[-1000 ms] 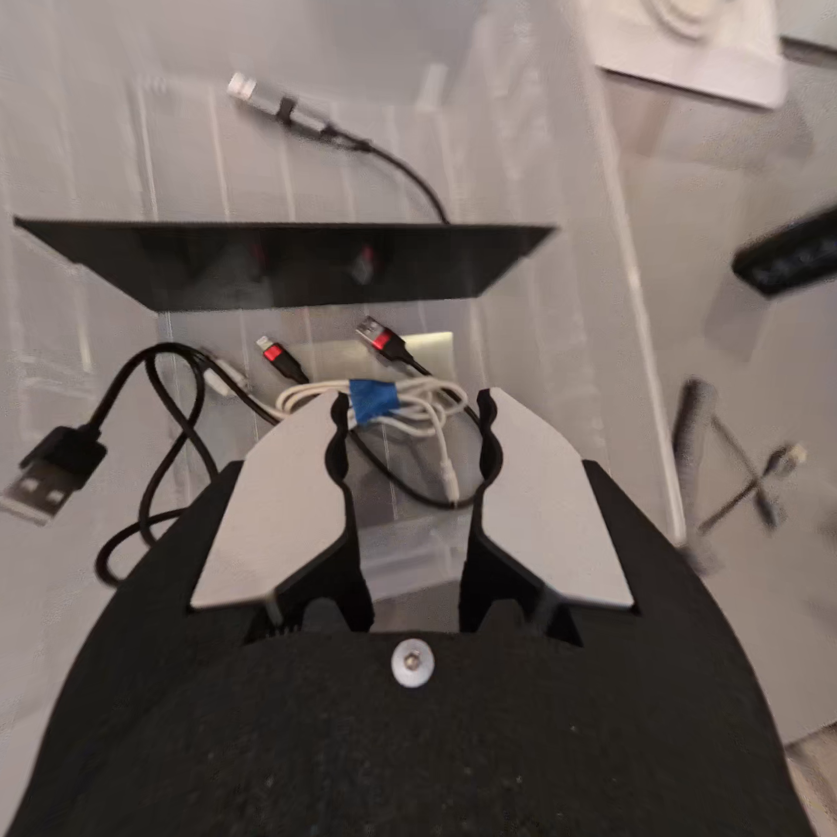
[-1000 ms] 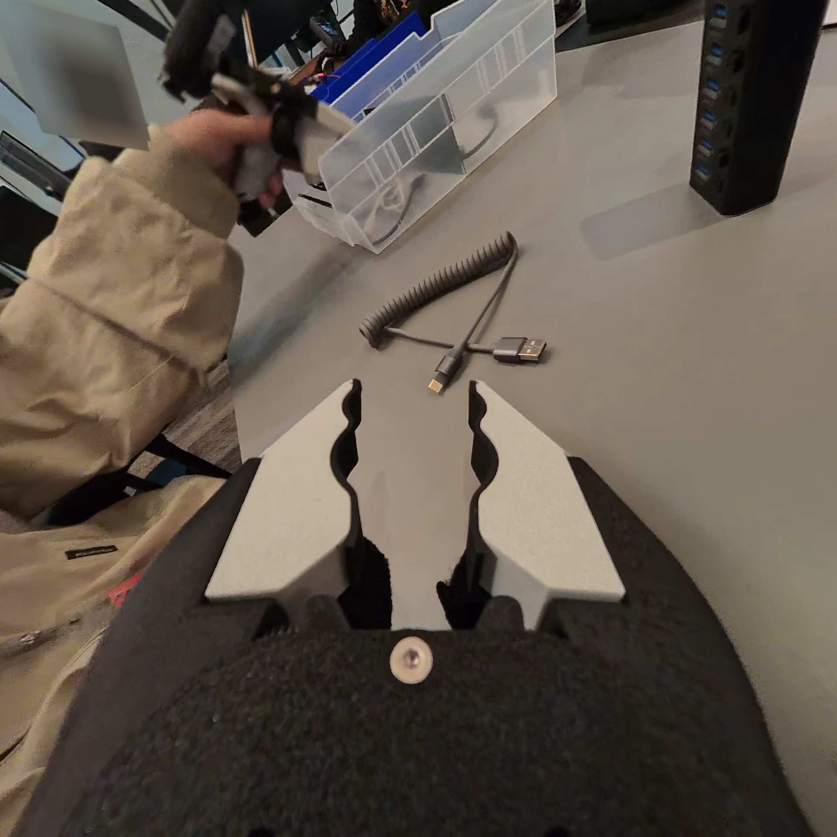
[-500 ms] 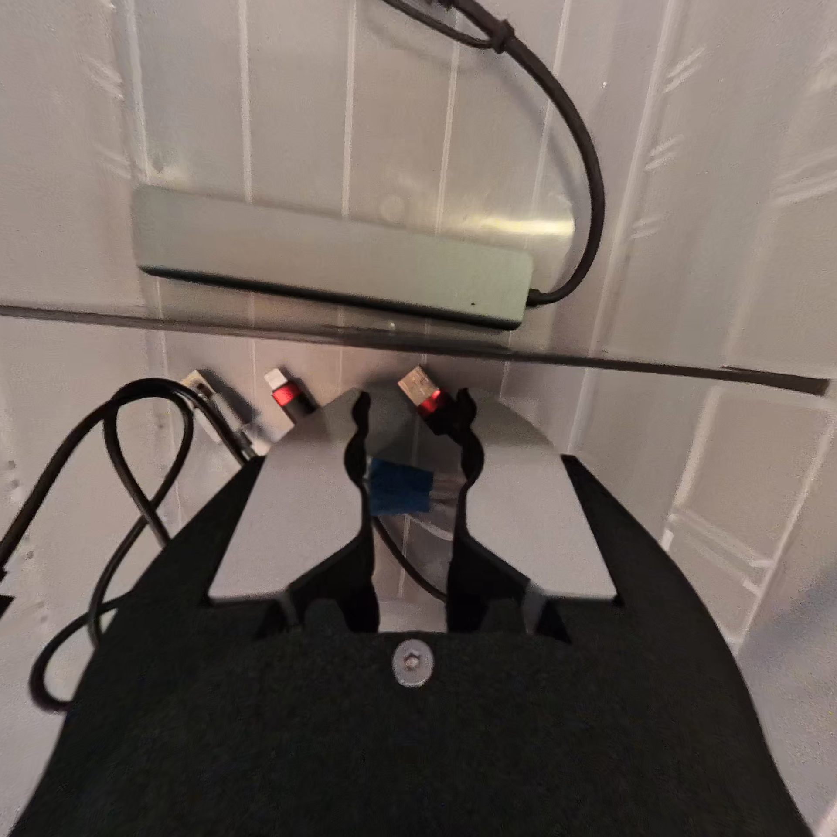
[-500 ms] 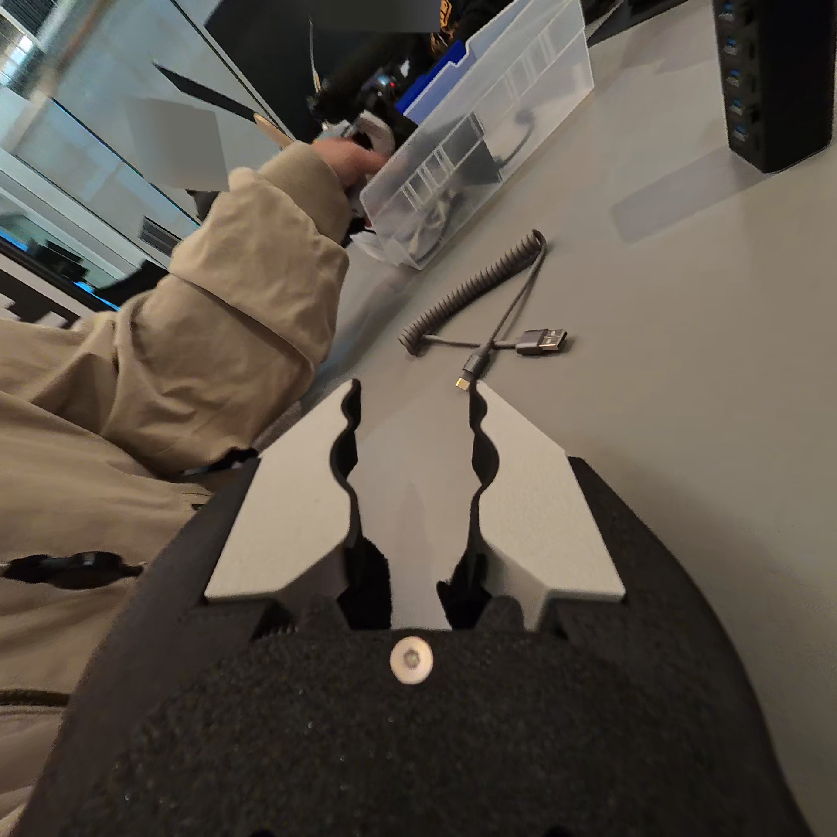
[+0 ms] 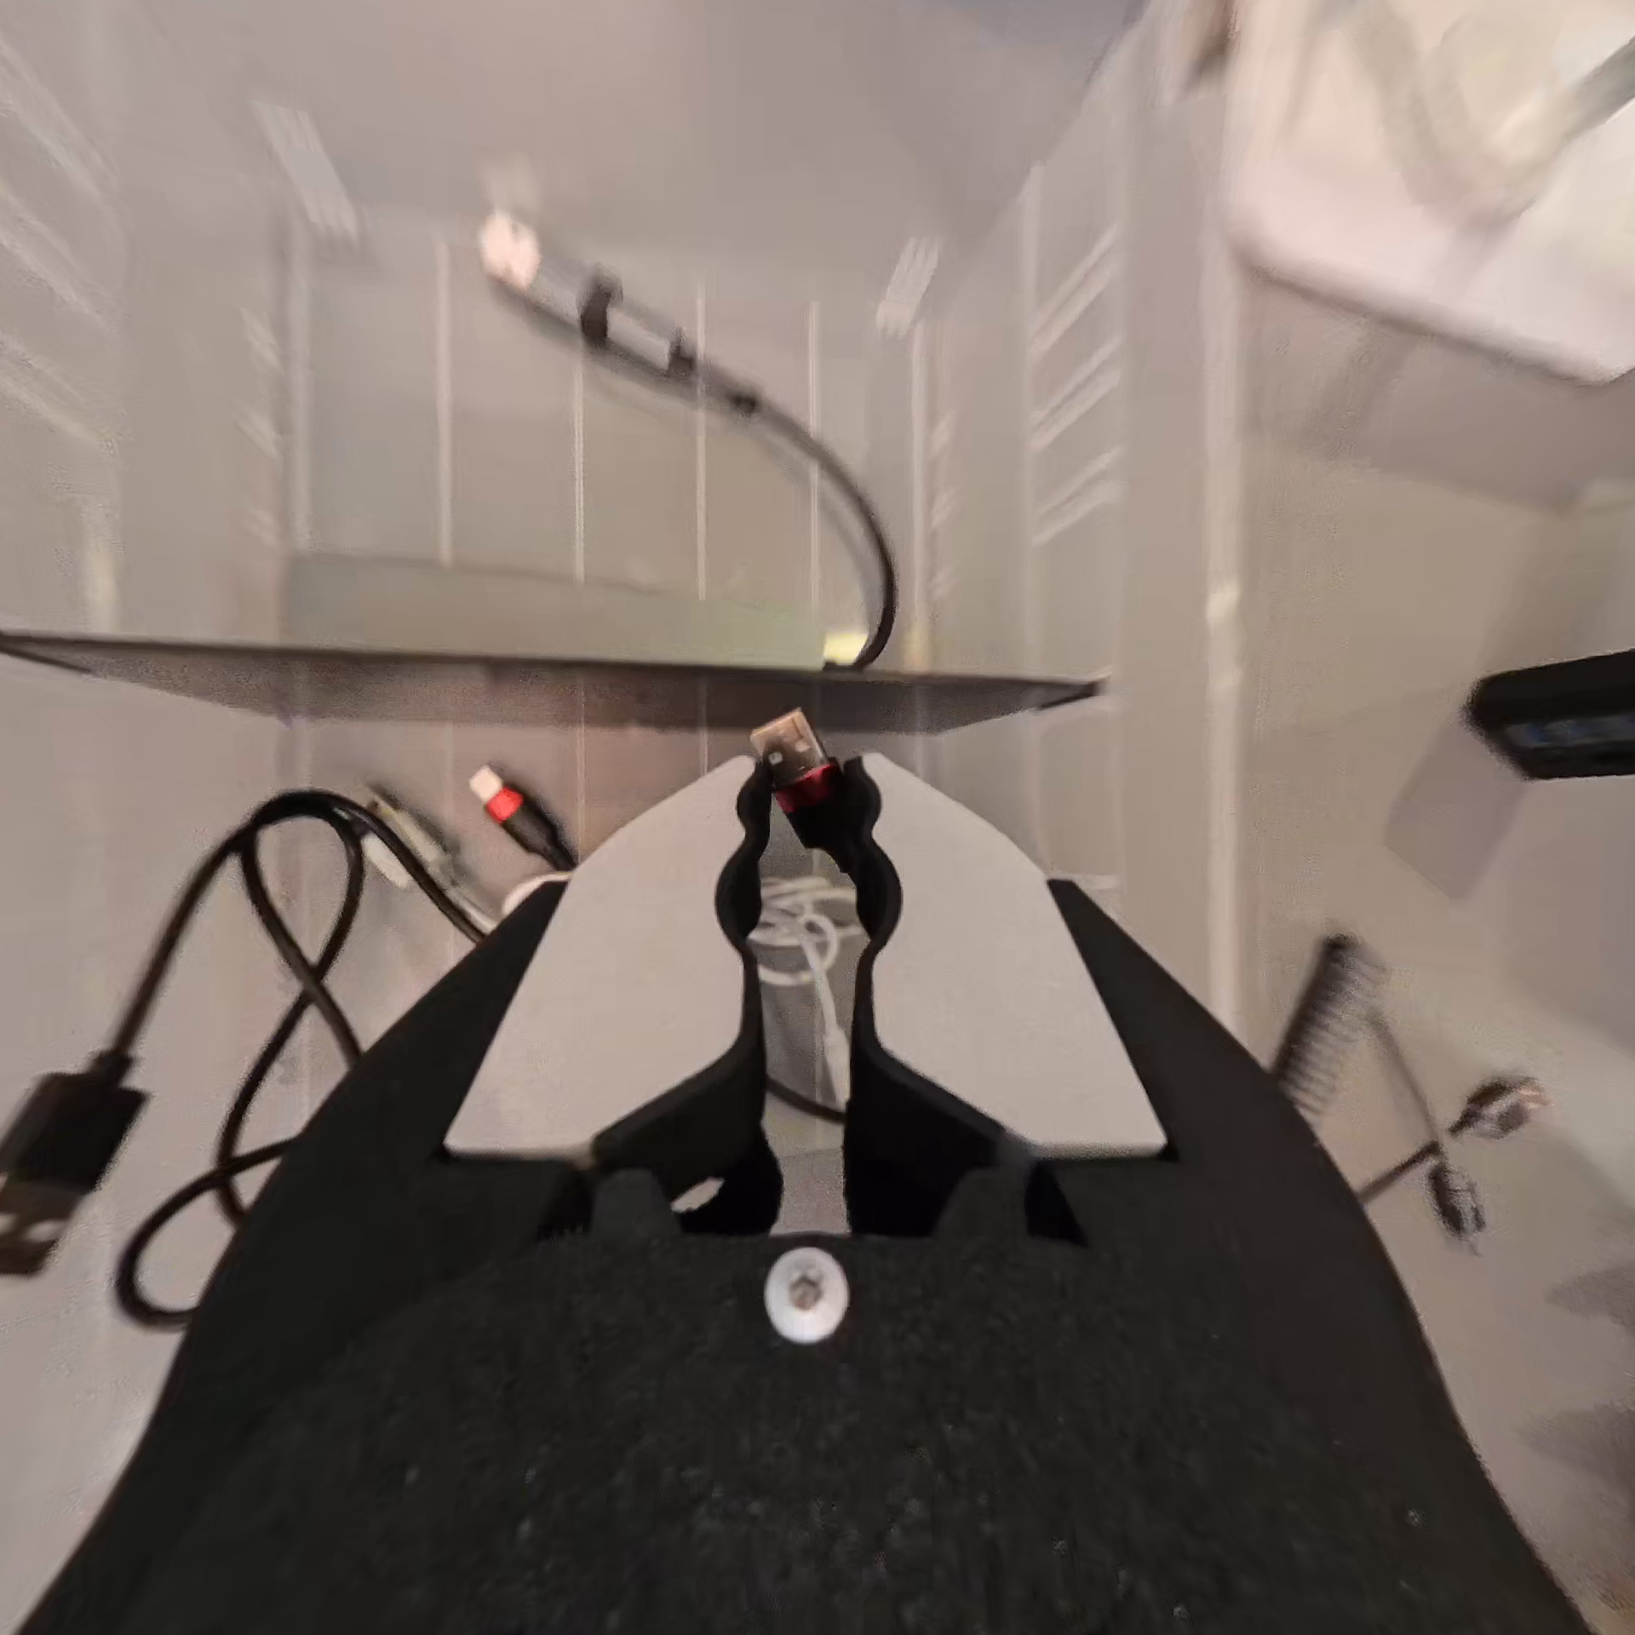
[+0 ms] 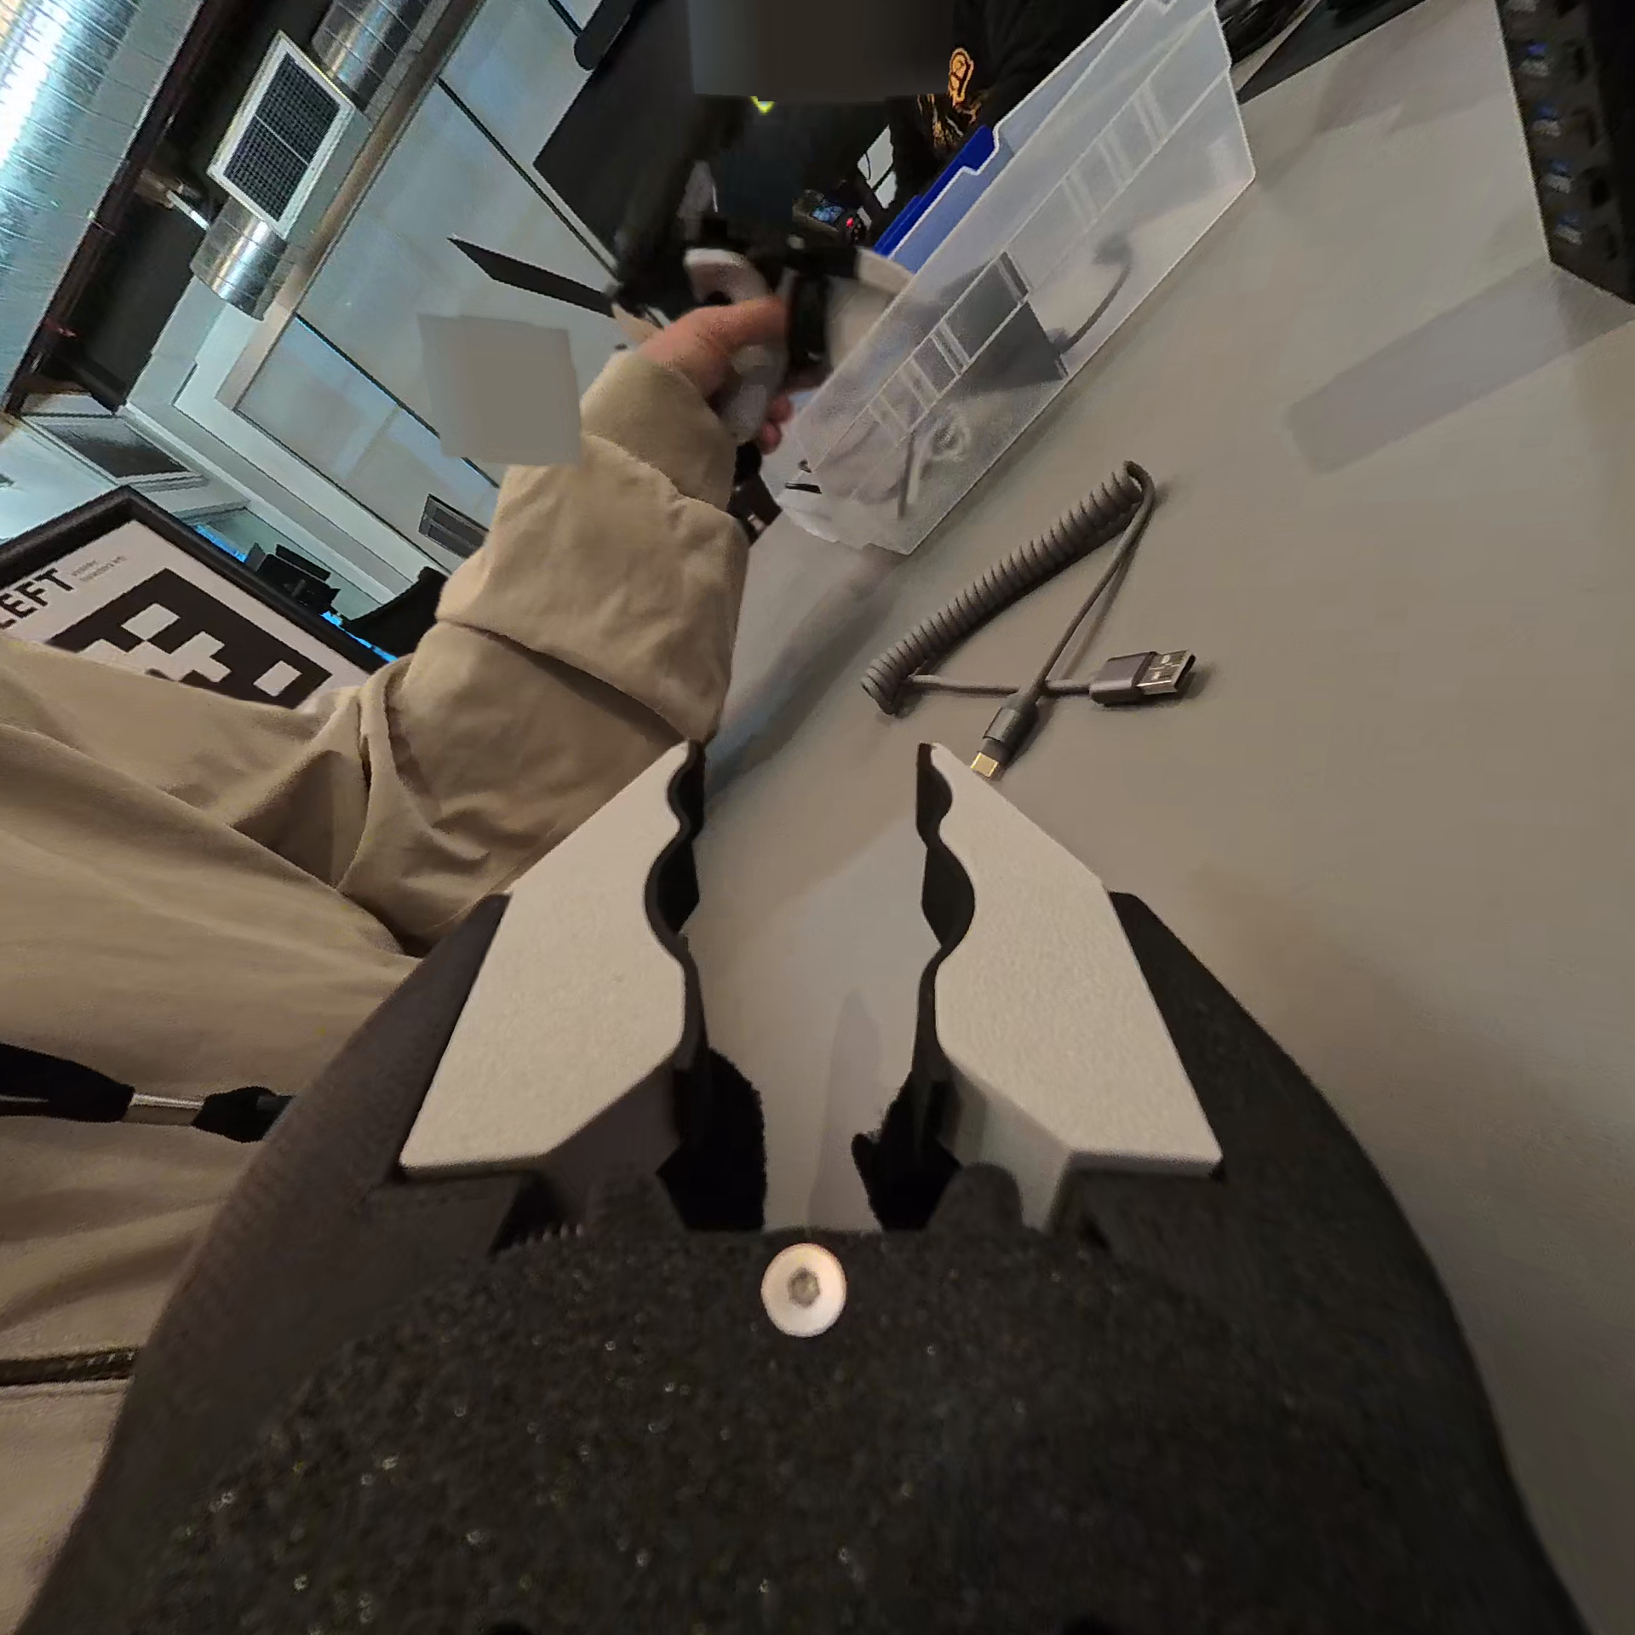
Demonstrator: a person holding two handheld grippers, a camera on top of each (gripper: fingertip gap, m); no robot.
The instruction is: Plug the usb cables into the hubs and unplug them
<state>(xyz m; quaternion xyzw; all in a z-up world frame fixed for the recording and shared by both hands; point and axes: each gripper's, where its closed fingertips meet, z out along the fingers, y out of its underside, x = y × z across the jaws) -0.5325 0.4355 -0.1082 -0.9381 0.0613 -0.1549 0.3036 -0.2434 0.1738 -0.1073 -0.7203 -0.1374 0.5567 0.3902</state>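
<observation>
My left gripper [image 5: 803,774] is shut on a red-collared USB-A plug [image 5: 794,759] and holds it inside the clear plastic bin [image 5: 1141,548]. The plug's metal tip points up toward a dark divider [image 5: 531,686]. A slim grey hub [image 5: 548,609] with a black lead lies behind that divider. A second red plug [image 5: 502,801], a white cable bundle [image 5: 801,920] and a black USB cable [image 5: 265,938] lie in the near compartment. My right gripper [image 6: 805,765] is open and empty above the grey table [image 6: 1327,973]. A coiled grey cable [image 6: 1017,584] with a USB-A plug [image 6: 1146,677] lies ahead of it.
A black tower hub [image 6: 1584,133] stands at the far right of the table and also shows in the left wrist view [image 5: 1557,721]. The clear bin [image 6: 1062,292] sits at the back, with a person's hand and beige sleeve [image 6: 610,531] at its near end. The left gripper's tips are roughly 40 cm from the right gripper's.
My left gripper closed on the red-collared USB plug and pulled back and up with it, away from the grey hub. My right gripper stayed open and tilted slightly left.
</observation>
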